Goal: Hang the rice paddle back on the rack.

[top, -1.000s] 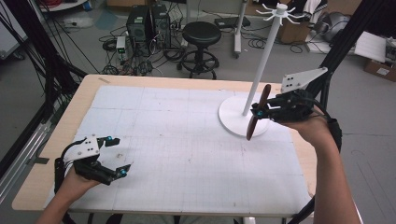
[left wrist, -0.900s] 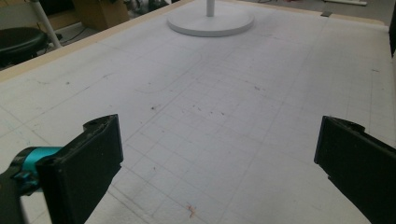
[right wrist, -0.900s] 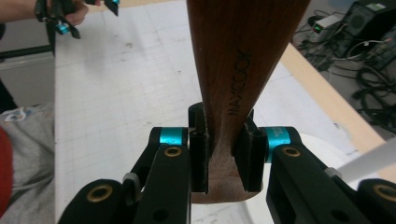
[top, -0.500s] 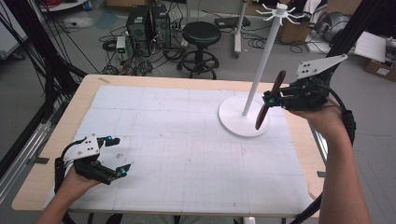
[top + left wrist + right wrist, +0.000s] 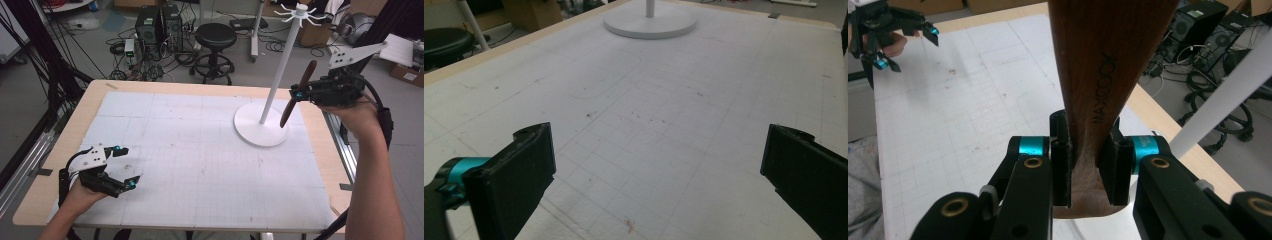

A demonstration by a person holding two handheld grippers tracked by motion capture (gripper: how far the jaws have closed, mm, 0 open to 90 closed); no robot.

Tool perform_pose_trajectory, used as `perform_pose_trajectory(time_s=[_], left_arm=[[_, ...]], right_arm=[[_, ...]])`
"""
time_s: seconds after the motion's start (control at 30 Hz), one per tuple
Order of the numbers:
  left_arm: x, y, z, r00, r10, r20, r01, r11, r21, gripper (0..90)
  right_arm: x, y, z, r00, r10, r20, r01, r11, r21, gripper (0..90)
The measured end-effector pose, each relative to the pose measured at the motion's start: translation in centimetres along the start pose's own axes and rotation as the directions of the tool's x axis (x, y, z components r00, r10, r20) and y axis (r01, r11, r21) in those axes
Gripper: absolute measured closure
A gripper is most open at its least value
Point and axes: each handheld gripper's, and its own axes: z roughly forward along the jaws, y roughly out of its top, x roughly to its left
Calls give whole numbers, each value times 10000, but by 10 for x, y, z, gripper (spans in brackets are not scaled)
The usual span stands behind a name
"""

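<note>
Lifting away from the table, the right gripper (image 5: 299, 93) has carried its wooden spatula (image 5: 298, 93) higher than it was 1 second ago, when the tool's lower end hung close over the round base (image 5: 250, 131) of the white stand (image 5: 281, 65). Now the spatula hangs tilted beside the pole, dark handle end up, its lower tip above the base's right edge and clear of it. In the right gripper view the 2 jaws are clamped on the wood near its broad end, pads (image 5: 1113, 162) pressing both faces. My reading is that the rise brings the handle nearer the hooks (image 5: 301, 11) at the pole's top, where it would likely be hung; it is well short of them yet. The left gripper (image 5: 127, 166) rests low at the table's (image 5: 200, 165) near-left corner, jaws spread wide with nothing between them, as before. No containers stand on the table; the stand's hooks carry nothing.
</note>
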Motion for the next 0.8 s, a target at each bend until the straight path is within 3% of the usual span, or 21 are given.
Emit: perform_pose_trajectory(time_s=[0.8], left_arm=[[1, -1, 3, 9998, -34, 216, 32, 10000, 82, 17]], right_arm=[[-39, 27, -20, 9937, 745, 841, -757, 9971, 102, 779]])
